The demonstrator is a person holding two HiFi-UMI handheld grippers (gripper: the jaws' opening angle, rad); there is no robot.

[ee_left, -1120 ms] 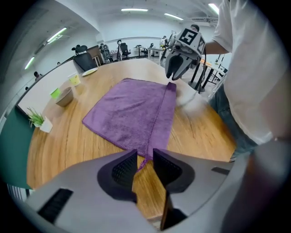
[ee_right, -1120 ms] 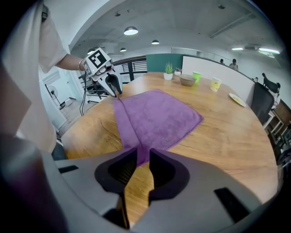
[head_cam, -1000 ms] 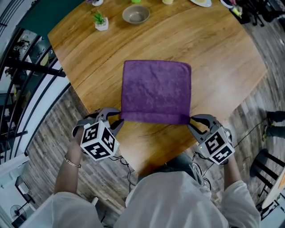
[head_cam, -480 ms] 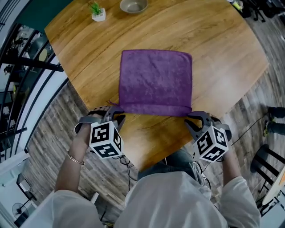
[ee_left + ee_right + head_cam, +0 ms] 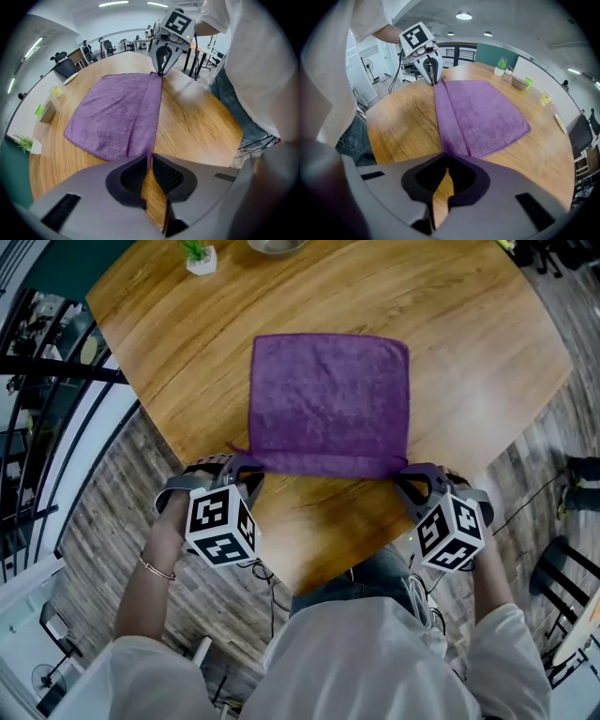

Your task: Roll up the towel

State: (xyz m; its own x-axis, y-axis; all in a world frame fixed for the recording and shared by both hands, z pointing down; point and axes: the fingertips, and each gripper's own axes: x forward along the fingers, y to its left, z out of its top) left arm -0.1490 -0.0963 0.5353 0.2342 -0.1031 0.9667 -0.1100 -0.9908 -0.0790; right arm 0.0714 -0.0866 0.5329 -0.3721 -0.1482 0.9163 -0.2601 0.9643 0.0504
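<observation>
A purple towel [image 5: 328, 399] lies flat on the round wooden table [image 5: 469, 352], its near edge turned over into a narrow fold. My left gripper [image 5: 246, 468] points steeply down at the near left corner, and its jaws have just been closing onto that corner [image 5: 150, 157]. At the near right corner, my right gripper [image 5: 405, 474] has likewise just closed, pinching the fold [image 5: 444, 157]. In the left gripper view the towel [image 5: 112, 117] stretches to the right gripper [image 5: 161, 70]. From the right gripper view the towel [image 5: 483, 112] runs to the left gripper [image 5: 432, 77].
A small potted plant [image 5: 199, 256] and a bowl [image 5: 277, 245] stand at the table's far side. The table's near edge runs just under both grippers. A black railing [image 5: 56, 371] is at the left and a stool [image 5: 558, 587] on the floor at the right.
Both grippers came down onto the towel's near corners and their jaws closed on the cloth. The near edge now shows a narrow fold.
</observation>
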